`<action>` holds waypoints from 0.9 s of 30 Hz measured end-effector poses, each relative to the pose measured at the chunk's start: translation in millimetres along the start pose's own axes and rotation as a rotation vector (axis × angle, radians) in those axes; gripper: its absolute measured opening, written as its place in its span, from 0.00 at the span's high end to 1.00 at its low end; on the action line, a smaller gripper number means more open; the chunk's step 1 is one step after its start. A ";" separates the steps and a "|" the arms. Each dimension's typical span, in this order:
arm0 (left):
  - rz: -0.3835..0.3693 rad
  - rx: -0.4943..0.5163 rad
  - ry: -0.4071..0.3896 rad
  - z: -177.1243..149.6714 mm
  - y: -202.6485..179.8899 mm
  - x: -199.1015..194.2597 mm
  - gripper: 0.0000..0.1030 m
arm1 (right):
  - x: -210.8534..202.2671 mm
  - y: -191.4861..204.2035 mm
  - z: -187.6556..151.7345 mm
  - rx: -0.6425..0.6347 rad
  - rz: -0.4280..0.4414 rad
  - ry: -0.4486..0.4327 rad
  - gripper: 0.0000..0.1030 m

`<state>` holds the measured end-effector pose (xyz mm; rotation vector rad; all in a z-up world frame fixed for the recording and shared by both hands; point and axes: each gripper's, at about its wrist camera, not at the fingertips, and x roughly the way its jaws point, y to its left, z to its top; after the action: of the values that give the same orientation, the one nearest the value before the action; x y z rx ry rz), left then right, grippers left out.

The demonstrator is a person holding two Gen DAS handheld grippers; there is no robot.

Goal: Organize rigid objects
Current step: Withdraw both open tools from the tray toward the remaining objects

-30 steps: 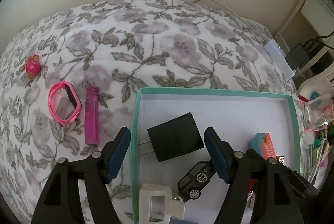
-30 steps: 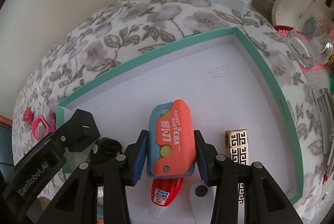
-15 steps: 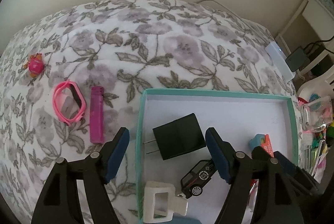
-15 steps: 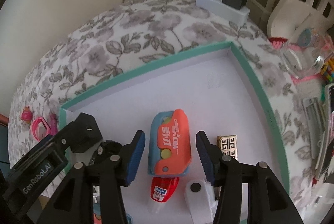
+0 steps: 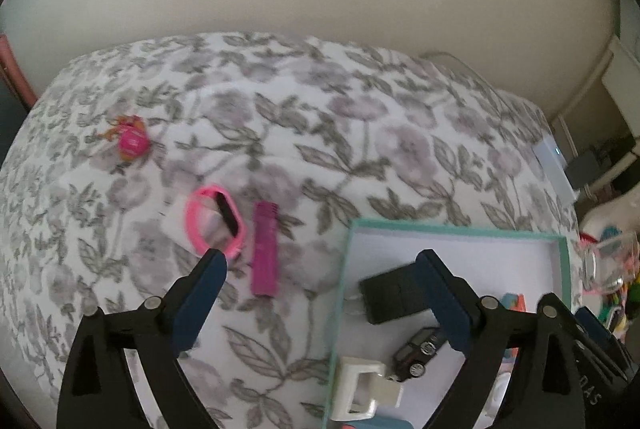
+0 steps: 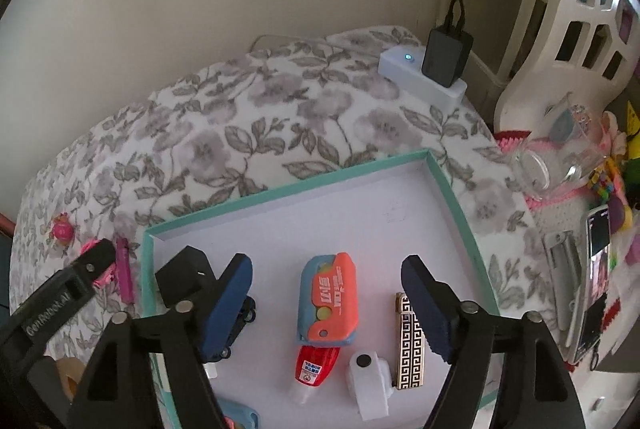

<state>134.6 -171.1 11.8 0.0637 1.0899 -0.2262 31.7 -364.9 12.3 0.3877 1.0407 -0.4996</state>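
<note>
Right wrist | right claw (image 6: pixel 326 305) opening, empty | carrot knife (image 6: pixel 329 299) printed "KNIFE" | left claw (image 5: pixel 320 285) opening, empty

Quick headcount of the box and what's around it

One teal tray (image 6: pixel 460 205) holding one black charger (image 6: pixel 184 279), one toy car (image 5: pixel 420 351), one carrot knife (image 6: pixel 330 299), one patterned lighter (image 6: pixel 408 345), one red bottle (image 6: pixel 314 369). Outside it: one pink watch band (image 5: pixel 216 225), one magenta stick (image 5: pixel 264 249), one pink bug toy (image 5: pixel 132 141).

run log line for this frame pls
left gripper: opening, empty | right gripper: opening, carrot knife released in tray | loose: pink band, purple stick
</note>
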 end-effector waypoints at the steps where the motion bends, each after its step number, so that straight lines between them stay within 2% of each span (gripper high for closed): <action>1: 0.008 -0.007 -0.004 1.1 3.5 -1.5 0.07 | -0.4 -0.2 0.0 0.000 0.001 0.000 0.21; 9: 0.075 -0.039 -0.026 5.0 24.8 -6.3 0.07 | 3.5 4.4 -2.6 -0.020 -0.002 0.010 0.03; 11: 0.087 -0.044 -0.022 5.5 29.4 -5.4 0.07 | 4.5 6.7 -3.5 -0.024 -0.004 0.011 0.02; 21: 0.139 -0.096 -0.005 7.3 59.2 1.1 0.07 | 11.1 31.3 -10.7 -0.071 0.013 0.025 0.00; 27: 0.186 -0.157 0.008 10.1 97.7 3.0 0.07 | 12.9 59.1 -17.2 -0.111 0.049 0.032 0.00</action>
<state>165.6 -77.9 8.0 0.0254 1.0988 0.0272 58.0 -309.8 -2.9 0.3227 1.0821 -0.3913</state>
